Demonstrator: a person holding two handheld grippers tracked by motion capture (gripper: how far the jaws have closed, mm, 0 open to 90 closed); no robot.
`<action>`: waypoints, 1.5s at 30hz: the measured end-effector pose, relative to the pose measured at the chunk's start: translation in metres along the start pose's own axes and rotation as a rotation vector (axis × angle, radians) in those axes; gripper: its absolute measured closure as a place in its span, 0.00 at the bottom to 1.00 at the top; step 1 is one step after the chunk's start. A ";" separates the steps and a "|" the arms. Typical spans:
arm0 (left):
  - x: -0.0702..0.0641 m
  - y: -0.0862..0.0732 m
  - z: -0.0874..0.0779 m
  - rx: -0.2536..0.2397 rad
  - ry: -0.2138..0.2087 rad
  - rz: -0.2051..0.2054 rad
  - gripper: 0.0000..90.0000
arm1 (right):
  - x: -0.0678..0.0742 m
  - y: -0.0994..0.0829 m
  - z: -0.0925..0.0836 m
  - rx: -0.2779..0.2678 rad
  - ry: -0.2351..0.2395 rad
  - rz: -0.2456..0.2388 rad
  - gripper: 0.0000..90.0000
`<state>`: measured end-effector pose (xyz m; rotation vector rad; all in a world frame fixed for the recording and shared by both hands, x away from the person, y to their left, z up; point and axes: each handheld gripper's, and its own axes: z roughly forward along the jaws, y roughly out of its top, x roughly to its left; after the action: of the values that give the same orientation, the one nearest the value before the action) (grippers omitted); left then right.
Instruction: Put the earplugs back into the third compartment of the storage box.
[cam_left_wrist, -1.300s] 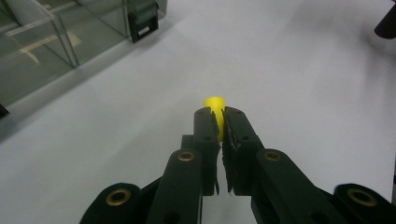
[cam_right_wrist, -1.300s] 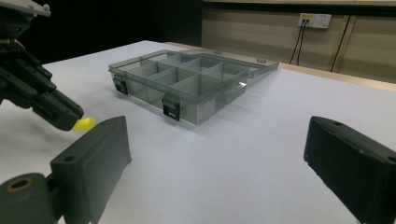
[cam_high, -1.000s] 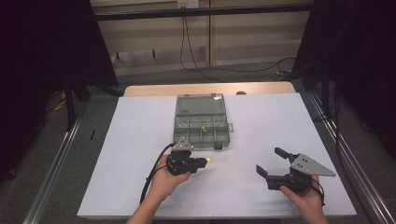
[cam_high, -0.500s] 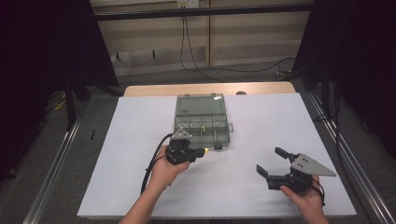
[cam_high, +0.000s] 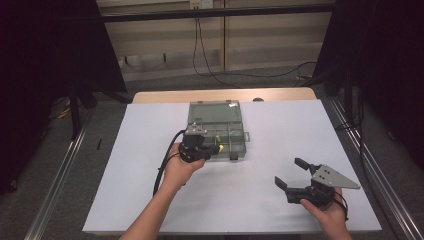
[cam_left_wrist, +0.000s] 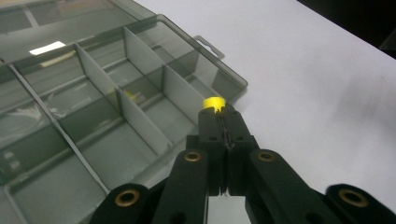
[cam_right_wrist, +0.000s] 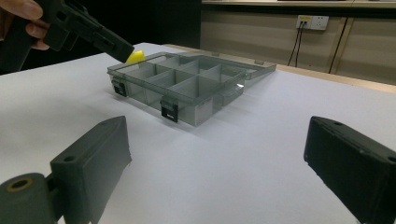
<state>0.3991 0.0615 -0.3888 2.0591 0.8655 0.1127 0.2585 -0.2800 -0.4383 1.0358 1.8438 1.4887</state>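
the right gripper (cam_high: 292, 175) sits nearest the person, low over the white table (cam_high: 280, 130) at its near right, held in the right hand (cam_high: 325, 212). its two black jaws stand wide apart with nothing between them, and in the right gripper view they frame bare table, one at each lower corner. a grey three-cornered plate (cam_high: 332, 176) rides on top of it.

farther in and to the left, the left gripper (cam_high: 216, 148) is carried by the left hand (cam_high: 177, 170), with a black cable (cam_high: 164, 162) looping back from it along the forearm. its jaws are pressed together on a small yellow piece (cam_left_wrist: 214, 102), which sticks out just past the tips; in the left gripper view the pads meet with the yellow bit pinched at their end. the piece hangs over the near right corner of the clear compartment box (cam_high: 227, 142), above the rim and not down in any cell. in the right gripper view the same yellow piece (cam_right_wrist: 135, 57) shows at the gripper's tip, just over the box's edge.

the box lies open on the middle of the table, its grey dividers marking out a grid of cells, its lid (cam_high: 212, 111) folded flat behind it toward the far side. two dark latches (cam_right_wrist: 169, 111) sit on the front wall. another bit of yellow (cam_left_wrist: 130, 95) lies in one of the middle cells.

beyond the table run a wooden edge (cam_high: 225, 95) and a wall with cables hanging from a socket (cam_high: 202, 4).
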 end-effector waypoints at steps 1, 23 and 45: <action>0.001 0.002 0.001 0.000 0.002 0.000 0.98 | 0.000 0.000 0.000 0.000 0.000 0.000 0.07; 0.021 0.029 0.020 -0.002 0.079 -0.026 0.98 | -0.001 0.000 -0.001 -0.001 0.003 0.002 0.07; 0.031 0.041 0.039 0.012 0.133 -0.036 0.98 | -0.001 0.000 -0.001 -0.002 0.006 0.000 0.07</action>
<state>0.4593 0.0386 -0.3890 2.0645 0.9860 0.2281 0.2583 -0.2813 -0.4381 1.0315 1.8461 1.4949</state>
